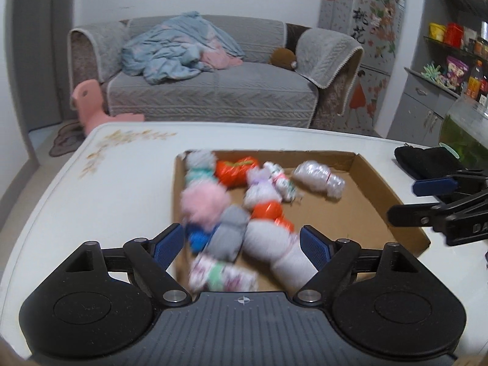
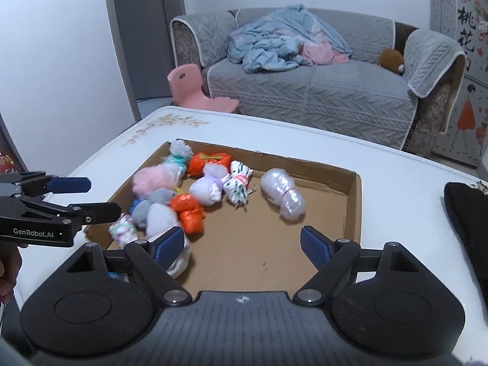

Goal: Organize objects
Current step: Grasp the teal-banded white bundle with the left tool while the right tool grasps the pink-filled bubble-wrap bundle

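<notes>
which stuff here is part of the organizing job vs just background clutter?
Job:
cardboard tray
tied bag bundles in it, e.g. orange bundle, clear bundle
left hand-held gripper, open
right hand-held gripper, open

Lying about:
black cloth on the table
sofa, blue blanket
pink chair

A shallow brown cardboard tray [image 2: 353,201] sits on the white table [image 2: 396,189] before me. Small tied plastic-bag bundles [image 2: 207,189] crowd its left; one clear bundle [image 2: 282,195] lies right. A grey sofa [image 2: 305,91] stands beyond.

Matt brown cardboard tray [image 2: 350,210], crinkly glossy plastic bundle [image 2: 282,195], smooth glossy white table [image 2: 396,183]
</notes>
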A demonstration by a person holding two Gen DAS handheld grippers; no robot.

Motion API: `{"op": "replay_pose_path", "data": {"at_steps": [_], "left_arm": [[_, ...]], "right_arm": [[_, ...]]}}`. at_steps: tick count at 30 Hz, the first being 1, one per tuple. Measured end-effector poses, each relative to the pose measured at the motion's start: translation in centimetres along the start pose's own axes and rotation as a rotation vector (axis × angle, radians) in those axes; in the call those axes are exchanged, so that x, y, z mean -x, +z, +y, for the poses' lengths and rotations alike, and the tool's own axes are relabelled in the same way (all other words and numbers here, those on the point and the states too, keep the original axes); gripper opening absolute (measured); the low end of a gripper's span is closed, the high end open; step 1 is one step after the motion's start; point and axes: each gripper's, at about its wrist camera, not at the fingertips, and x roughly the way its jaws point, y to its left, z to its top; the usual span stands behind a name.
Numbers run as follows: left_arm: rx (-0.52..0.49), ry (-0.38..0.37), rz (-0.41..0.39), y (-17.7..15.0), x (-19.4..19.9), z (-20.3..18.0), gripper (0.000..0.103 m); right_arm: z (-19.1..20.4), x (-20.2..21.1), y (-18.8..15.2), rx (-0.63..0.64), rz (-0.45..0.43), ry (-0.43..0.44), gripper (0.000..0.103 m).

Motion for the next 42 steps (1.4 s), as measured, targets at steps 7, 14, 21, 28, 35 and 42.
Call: {"op": "replay_pose_path", "data": {"at_steps": [7, 14, 21, 28, 35, 42], "left_arm": [[0.026, -0.011, 0.002, -4.6, 2.3, 0.1, 0.088], [0.025, -0.009, -0.007, -9.3, 3.3, -0.1, 0.09], [0.0, -0.017, 0.006, -11.6, 2.2, -0.4, 0.09], [-0.043, -0.052, 0.002, -12.3, 1.1, -0.7, 0.087], [-0.037, -0.078, -0.015, -12.3, 1.2, -0.4, 0.06], [-0.03, -0.065, -0.027, -12.5, 1.8, -0.2, 0.058]], "right_arm": [[2.1, 1.3, -3.4, 0.022, -0.013, -0.003, 0.086], [3.9, 0.1, -6.6, 0.036, 0.028, 0.044, 0.086], [4.4, -1.8, -8.2, 0.031, 0.059, 0.053, 0.08], [4.2, -2.0, -9.3, 0.015, 0.08, 0.061, 0.046], [3.3, -1.4, -9.3, 0.0, 0.064, 0.074, 0.034], [2.4, -0.7, -9.3, -0.006, 0.056, 0.075, 0.031]]}}
